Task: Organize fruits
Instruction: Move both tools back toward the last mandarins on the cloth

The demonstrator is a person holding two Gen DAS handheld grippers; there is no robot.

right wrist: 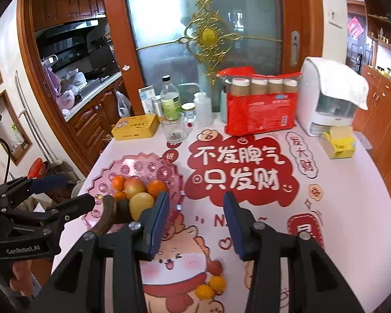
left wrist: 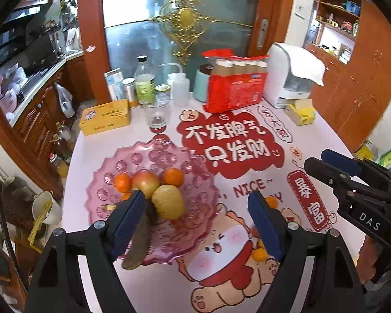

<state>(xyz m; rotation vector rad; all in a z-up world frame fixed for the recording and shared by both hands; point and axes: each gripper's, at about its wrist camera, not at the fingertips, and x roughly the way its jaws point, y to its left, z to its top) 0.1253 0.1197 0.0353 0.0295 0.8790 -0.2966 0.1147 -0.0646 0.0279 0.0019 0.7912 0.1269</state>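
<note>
The step in hand appears to be gathering loose fruit into the pink plate [left wrist: 101,182]; it already carries an apple [left wrist: 144,180], two oranges beside the apple, a yellow-green fruit [left wrist: 168,204] and a dark overripe banana [left wrist: 138,242] hanging over its near rim; the small oranges [right wrist: 211,285] on the tablecloth [right wrist: 338,208] are, I judge, what is left to move.

The right gripper [right wrist: 195,221] hovers with its jaws wide and nothing between them; in its own view the loose oranges lie at about 6 o'clock, below and nearer than the fingertips, close to the line between them; so the next move calls for drawing back and dropping down before closing on one, gently, since round fruit may roll.

The left gripper [left wrist: 196,224] is likewise spread wide and empty; its left finger [left wrist: 129,221] sits just in front of the banana, whether touching I cannot tell; the plate lies at 10 o'clock from its jaws, the loose oranges at 4 o'clock behind its right finger.
</note>
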